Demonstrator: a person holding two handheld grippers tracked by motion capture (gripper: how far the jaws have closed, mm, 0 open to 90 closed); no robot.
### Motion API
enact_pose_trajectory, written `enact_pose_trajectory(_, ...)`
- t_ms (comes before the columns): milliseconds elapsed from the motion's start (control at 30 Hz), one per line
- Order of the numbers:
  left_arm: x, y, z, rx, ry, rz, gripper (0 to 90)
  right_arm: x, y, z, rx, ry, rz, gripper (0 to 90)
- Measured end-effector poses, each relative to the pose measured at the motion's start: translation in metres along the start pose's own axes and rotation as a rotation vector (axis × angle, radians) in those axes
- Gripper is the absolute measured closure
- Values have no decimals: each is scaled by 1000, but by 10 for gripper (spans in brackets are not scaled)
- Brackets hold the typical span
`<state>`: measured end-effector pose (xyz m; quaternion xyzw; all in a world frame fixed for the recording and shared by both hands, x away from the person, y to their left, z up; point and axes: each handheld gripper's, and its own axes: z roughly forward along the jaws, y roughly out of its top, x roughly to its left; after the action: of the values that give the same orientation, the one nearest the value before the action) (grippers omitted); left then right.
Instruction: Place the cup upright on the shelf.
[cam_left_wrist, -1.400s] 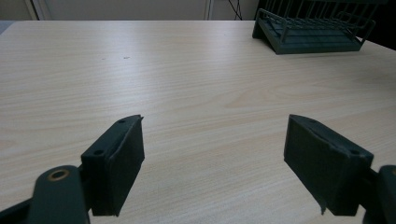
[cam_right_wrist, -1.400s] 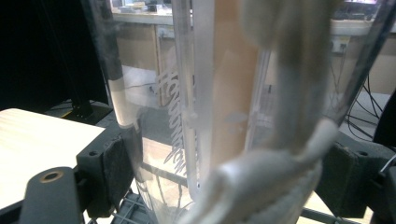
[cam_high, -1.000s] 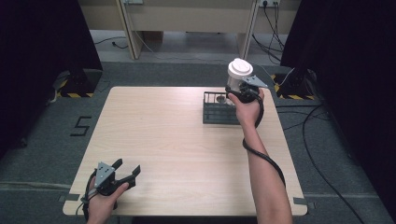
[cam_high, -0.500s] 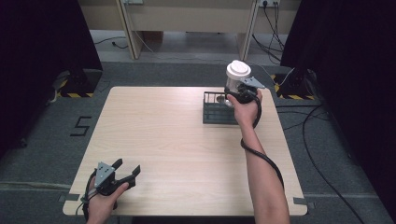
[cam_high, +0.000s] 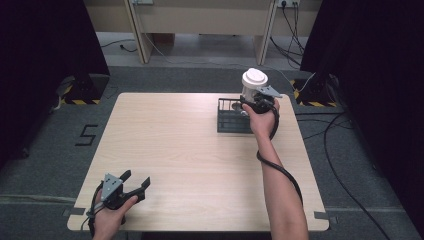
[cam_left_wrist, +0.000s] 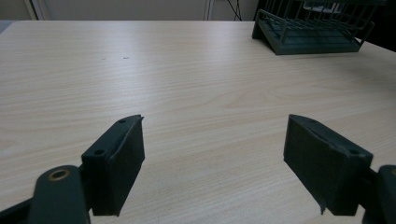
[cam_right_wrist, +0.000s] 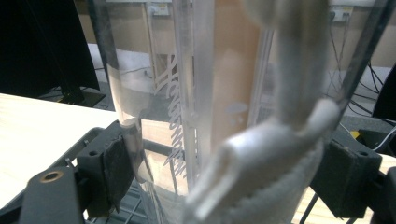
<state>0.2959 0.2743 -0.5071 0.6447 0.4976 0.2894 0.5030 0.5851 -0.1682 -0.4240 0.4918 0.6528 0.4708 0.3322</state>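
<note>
A clear plastic bottle with a white lid (cam_high: 254, 81) is held upright by my right gripper (cam_high: 256, 102) above the right end of a dark wire rack (cam_high: 231, 120) at the table's far right. In the right gripper view the clear bottle (cam_right_wrist: 205, 93) with its pale strap (cam_right_wrist: 285, 144) sits between the two jaws, which press on its sides. My left gripper (cam_high: 134, 186) rests near the table's front left corner, jaws wide apart with nothing between them. The left gripper view shows bare wood ahead and the rack (cam_left_wrist: 317, 32) far off at the upper right.
The light wooden table (cam_high: 175, 150) has open surface between the two hands. Beyond its far edge are desk legs, cables on the grey floor and black stands with yellow-black striped bases (cam_high: 75, 90). A black cable (cam_high: 280, 172) winds around the right forearm.
The right gripper with the bottle has shifted slightly, staying over the rack's right end. The left gripper has not moved.
</note>
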Motion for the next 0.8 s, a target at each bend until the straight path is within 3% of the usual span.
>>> enact_pose_trajectory(800,0,0,0,0,-3,0,199,4,-15,7,39,-9,-9,182)
